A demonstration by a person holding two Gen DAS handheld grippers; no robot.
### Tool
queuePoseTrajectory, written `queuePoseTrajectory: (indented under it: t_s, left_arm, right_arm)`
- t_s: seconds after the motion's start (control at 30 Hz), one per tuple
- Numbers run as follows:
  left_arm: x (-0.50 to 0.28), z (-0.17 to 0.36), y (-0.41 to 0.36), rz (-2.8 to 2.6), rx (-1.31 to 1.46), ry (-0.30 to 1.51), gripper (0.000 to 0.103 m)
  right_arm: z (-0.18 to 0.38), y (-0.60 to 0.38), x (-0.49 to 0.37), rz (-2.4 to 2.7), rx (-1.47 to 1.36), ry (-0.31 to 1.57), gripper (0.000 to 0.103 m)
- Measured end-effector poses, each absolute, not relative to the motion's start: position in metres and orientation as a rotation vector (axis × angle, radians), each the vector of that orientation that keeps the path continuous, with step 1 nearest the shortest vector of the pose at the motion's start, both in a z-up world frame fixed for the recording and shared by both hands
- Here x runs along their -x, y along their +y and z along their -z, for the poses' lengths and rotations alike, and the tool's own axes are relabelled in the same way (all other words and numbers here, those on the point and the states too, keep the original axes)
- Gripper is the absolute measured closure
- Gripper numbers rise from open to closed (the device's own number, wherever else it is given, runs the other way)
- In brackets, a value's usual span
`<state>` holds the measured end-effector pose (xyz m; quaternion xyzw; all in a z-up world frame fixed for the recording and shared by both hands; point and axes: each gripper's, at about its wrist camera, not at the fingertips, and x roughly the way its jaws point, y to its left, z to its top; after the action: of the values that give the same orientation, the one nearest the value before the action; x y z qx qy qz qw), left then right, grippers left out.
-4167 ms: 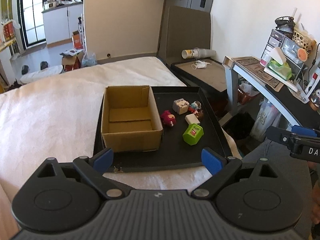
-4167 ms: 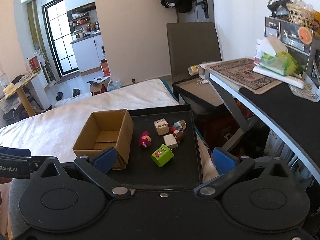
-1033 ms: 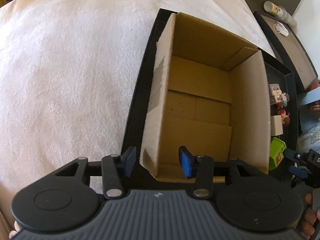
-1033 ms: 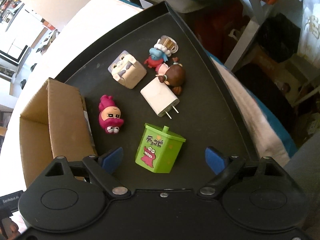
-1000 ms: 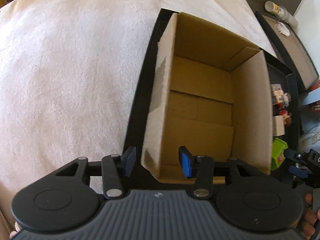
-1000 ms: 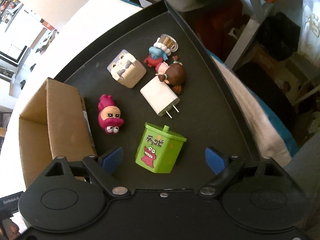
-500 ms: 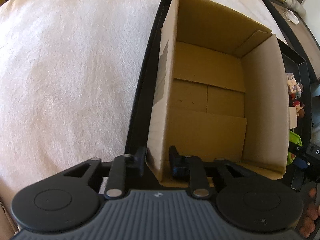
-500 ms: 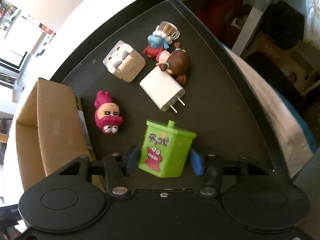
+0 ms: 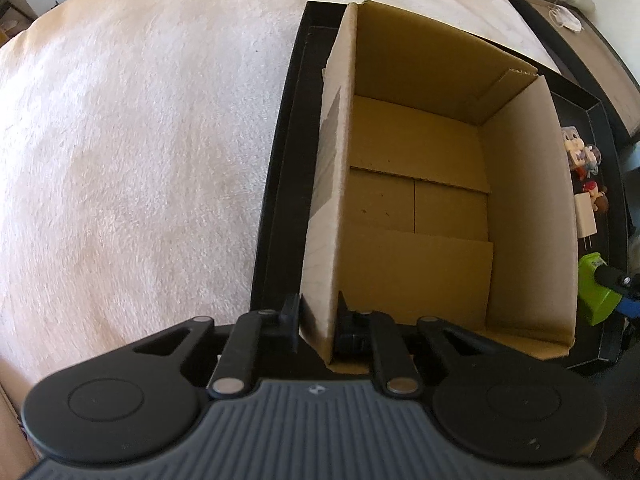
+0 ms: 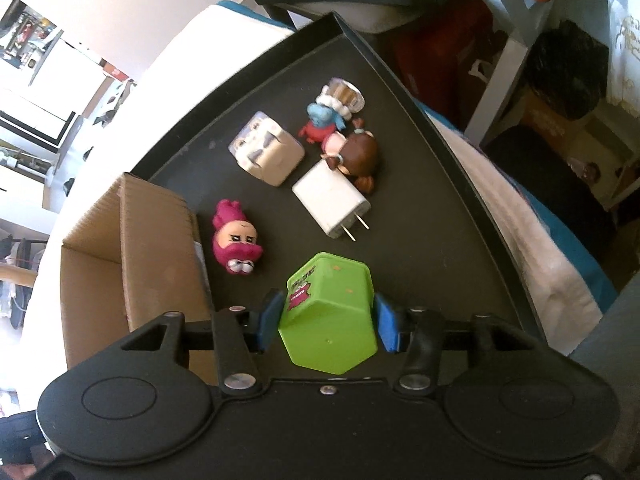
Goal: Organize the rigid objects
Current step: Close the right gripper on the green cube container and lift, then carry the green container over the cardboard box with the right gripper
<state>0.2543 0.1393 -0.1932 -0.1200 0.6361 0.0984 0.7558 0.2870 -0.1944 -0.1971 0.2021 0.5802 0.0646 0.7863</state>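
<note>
Left tool (image 9: 318,316): clamped on near left wall of box (image 9: 416,208), at near left corner of tray (image 9: 276,184); box empty. Right tool (image 10: 326,320): pinches green bin (image 10: 330,318), tilted, above tray's near edge. On tray beyond: pink figure (image 10: 236,236) beside box, white charger (image 10: 330,204), grey cube (image 10: 266,154), brown figure (image 10: 356,156), blue figure (image 10: 322,120).

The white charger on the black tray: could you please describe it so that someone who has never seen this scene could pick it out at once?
Start at the black tray, to the right of the cardboard box. In the cluster of small toys there, the white charger lies flat, touching the brown-haired figurine, just beyond the green toy in the right gripper. It alone is a plain white block with two metal prongs.
</note>
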Motion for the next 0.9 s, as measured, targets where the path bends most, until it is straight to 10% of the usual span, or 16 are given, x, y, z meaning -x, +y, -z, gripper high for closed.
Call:
queuePoseTrajectory:
  t_s: [0.9]
  left_arm:
    - [-0.245,0.188,0.148,-0.247,0.315,1.384,0.085]
  right_arm:
    - [0.13,-0.154,-0.285,-0.28,-0.349,1.142,0.054]
